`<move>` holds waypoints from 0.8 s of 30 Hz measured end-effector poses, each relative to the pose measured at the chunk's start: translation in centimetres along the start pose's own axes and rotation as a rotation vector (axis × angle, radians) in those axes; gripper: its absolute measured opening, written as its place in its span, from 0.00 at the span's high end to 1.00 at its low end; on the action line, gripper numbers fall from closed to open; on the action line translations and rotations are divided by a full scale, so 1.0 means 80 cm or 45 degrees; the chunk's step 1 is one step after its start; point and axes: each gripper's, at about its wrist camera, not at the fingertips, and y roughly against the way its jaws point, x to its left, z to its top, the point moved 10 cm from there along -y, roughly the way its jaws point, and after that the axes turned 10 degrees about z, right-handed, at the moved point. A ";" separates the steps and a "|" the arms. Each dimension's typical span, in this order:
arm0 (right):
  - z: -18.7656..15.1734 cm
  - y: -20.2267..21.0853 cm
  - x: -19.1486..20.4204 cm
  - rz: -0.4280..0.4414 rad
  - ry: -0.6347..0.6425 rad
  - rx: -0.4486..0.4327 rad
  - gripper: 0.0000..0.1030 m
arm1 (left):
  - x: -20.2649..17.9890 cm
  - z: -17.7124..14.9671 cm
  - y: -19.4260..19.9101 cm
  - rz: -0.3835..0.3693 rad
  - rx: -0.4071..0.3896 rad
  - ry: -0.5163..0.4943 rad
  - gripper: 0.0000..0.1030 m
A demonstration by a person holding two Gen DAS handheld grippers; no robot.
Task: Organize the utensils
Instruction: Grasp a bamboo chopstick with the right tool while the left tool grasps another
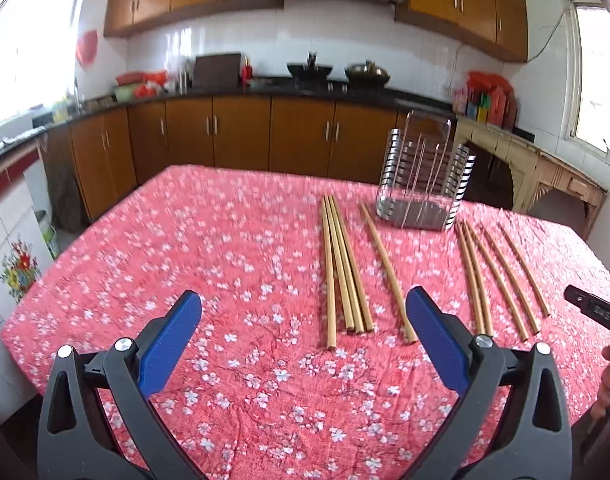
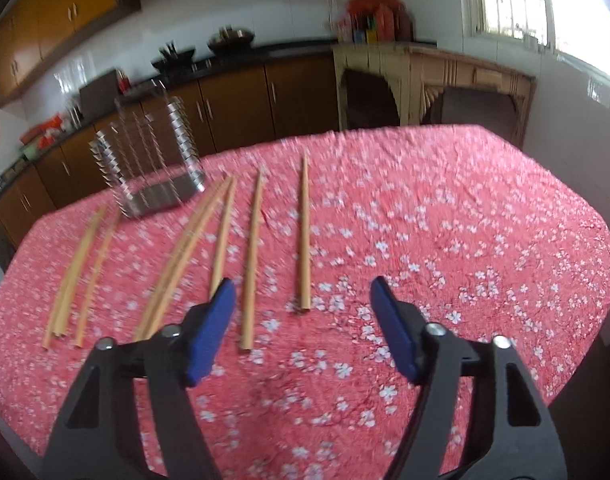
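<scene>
Chopsticks point(image 1: 347, 268) all lie loose on the red flowered tablecloth point(image 1: 185, 248), a bunch left of centre in the left wrist view and more point(image 1: 501, 276) toward the right, while the metal holder point(image 1: 425, 184) stands behind them in the upper right and looks empty, so I judge the sorting not yet begun. Both the left gripper point(image 1: 305, 320) and the right gripper point(image 2: 303, 308) hang above the cloth with jaws apart and nothing between them. Nothing blocks the way to the holder; kitchen cabinets point(image 1: 241, 132) stand well beyond the table.
</scene>
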 end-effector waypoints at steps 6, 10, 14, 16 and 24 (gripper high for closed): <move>-0.010 -0.060 -0.011 -0.009 -0.025 0.178 0.66 | -0.001 -0.009 -0.026 0.009 0.071 -0.040 0.07; -0.007 -0.074 -0.009 -0.086 0.028 0.189 0.87 | -0.006 -0.019 -0.043 0.006 0.136 -0.072 0.17; 0.004 -0.083 -0.029 -0.114 -0.012 0.194 0.92 | -0.011 -0.025 -0.055 -0.021 0.197 -0.089 0.27; 0.014 -0.087 -0.054 -0.163 -0.064 0.176 0.92 | -0.016 -0.030 -0.061 -0.038 0.229 -0.110 0.34; 0.029 -0.094 -0.087 -0.186 -0.137 0.153 0.92 | -0.034 -0.044 -0.093 -0.050 0.350 -0.170 0.58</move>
